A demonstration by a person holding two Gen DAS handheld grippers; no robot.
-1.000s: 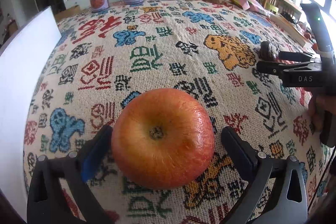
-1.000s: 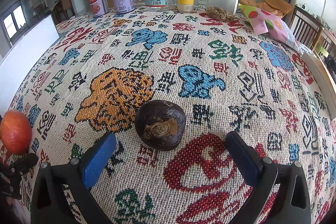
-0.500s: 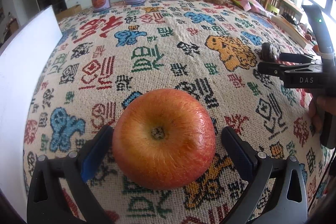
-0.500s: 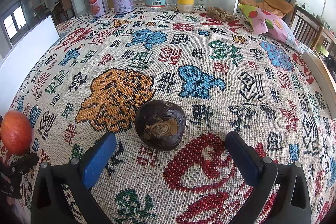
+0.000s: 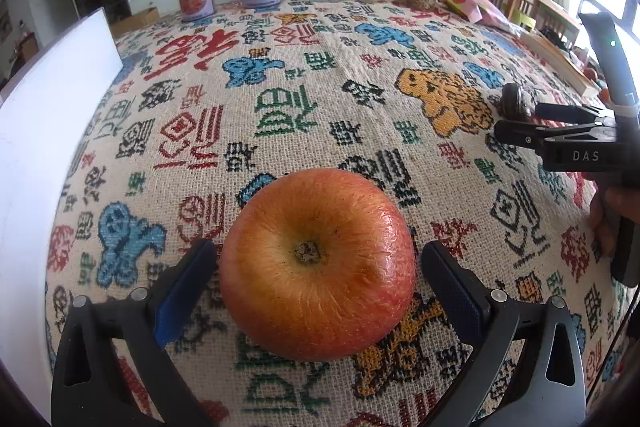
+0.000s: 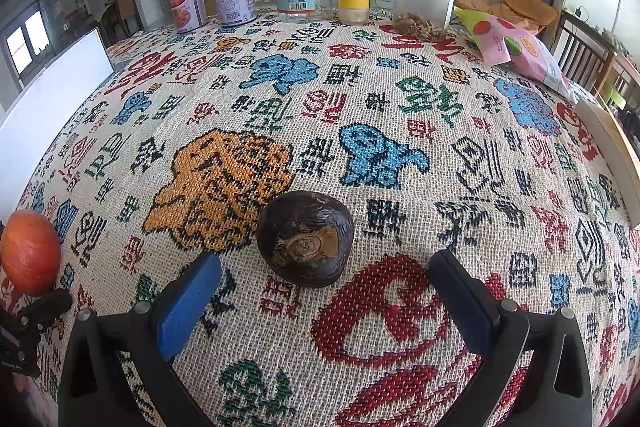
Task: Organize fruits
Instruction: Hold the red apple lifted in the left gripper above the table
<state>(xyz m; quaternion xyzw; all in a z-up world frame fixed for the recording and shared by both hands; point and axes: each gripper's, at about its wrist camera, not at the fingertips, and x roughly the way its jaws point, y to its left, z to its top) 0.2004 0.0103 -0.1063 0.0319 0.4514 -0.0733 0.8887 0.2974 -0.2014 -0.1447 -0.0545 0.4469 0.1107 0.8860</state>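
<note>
Apple [image 5: 318,263] dead centre between the fingers of the left gripper [image 5: 318,283], sitting on the patterned tablecloth [image 5: 280,115] with its stem end facing the lens. The jaws are spread — the blue pad on one side looks just about touching the skin, the other stands clear with a gap showing. Over on the other side, the right gripper [image 6: 320,299] is spread wide too, nothing pinched, and the dark wrinkled fruit [image 6: 306,237] lies just ahead of its fingertips, not yet between them.

Now the risks. That apple is round and smooth; close unevenly and the near pad could shove it sideways — rolling off across the cloth before the far pad arrives. The dark fruit is small and off to the left of the jaw line, so a straight close would likely catch air or nudge it away. Both grippers work near each other, so crossing paths is a worry as well.
</note>
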